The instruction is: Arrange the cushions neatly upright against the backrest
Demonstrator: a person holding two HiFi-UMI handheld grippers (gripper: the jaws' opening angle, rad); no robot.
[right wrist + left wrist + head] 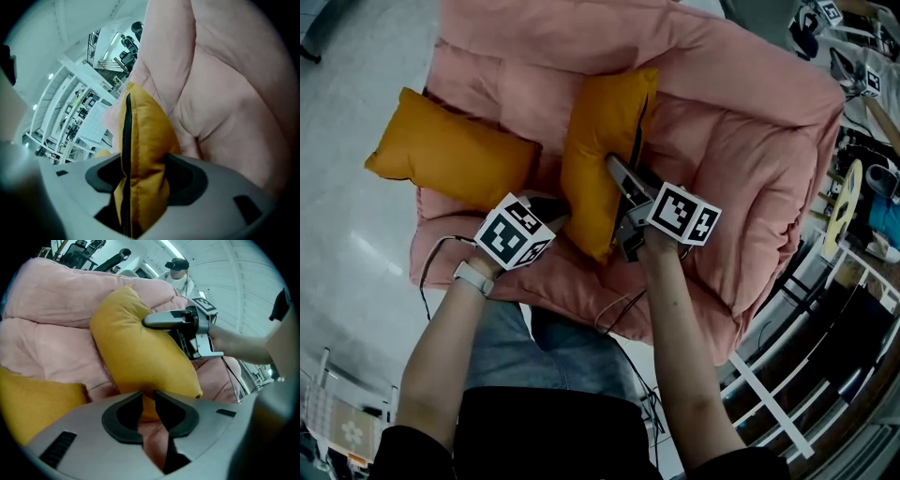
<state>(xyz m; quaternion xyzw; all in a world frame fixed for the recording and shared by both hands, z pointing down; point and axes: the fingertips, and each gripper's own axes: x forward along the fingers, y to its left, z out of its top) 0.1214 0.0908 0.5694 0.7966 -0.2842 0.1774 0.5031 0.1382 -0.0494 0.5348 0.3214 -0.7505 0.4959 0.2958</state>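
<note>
Cushion (595, 159) on edge, long axis toward backrest (581, 37) | left gripper (149, 394), right gripper (140, 164): jaws pinching it

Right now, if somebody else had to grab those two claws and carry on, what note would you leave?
Left claw: shut on a near corner of the middle cushion.
Right claw: shut on its zipper edge.
Middle cushion: on edge in the pink chair's seat, top toward the backrest.
Second cushion: lying on the chair arm at the person's left, untouched.
Done: nothing settled yet.
Left: stand the held cushion against the backrest, release, then fetch the second one.
</note>
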